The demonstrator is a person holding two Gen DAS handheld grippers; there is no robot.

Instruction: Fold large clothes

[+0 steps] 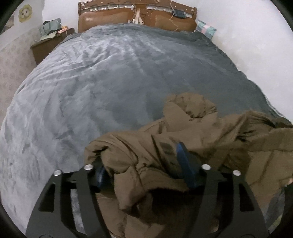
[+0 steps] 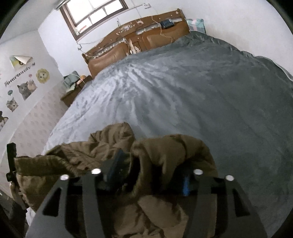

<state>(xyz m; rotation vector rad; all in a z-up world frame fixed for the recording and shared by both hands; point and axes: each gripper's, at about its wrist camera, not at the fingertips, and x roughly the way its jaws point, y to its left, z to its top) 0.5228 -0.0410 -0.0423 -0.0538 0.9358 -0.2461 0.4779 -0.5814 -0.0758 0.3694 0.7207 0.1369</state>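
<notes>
An olive-brown padded jacket (image 1: pixel 210 131) lies crumpled at the near edge of a bed with a grey-blue blanket (image 1: pixel 109 76). My left gripper (image 1: pixel 144 168) has its blue-padded fingers (image 1: pixel 185 164) wide apart with a thick fold of the jacket bunched between them. In the right wrist view the same jacket (image 2: pixel 164 152) is bunched between the fingers of my right gripper (image 2: pixel 150 174), whose blue pads (image 2: pixel 117 164) press into the cloth on both sides. The left gripper's black body (image 2: pixel 11 161) shows at the far left, beside the jacket.
A brown wooden headboard (image 1: pixel 137 16) stands at the far end of the bed. A nightstand (image 1: pixel 49 42) with bags is at the far left. A checked pillow (image 1: pixel 205 29) sits at the far right. A wall with cat stickers (image 2: pixel 23 86) is on the left.
</notes>
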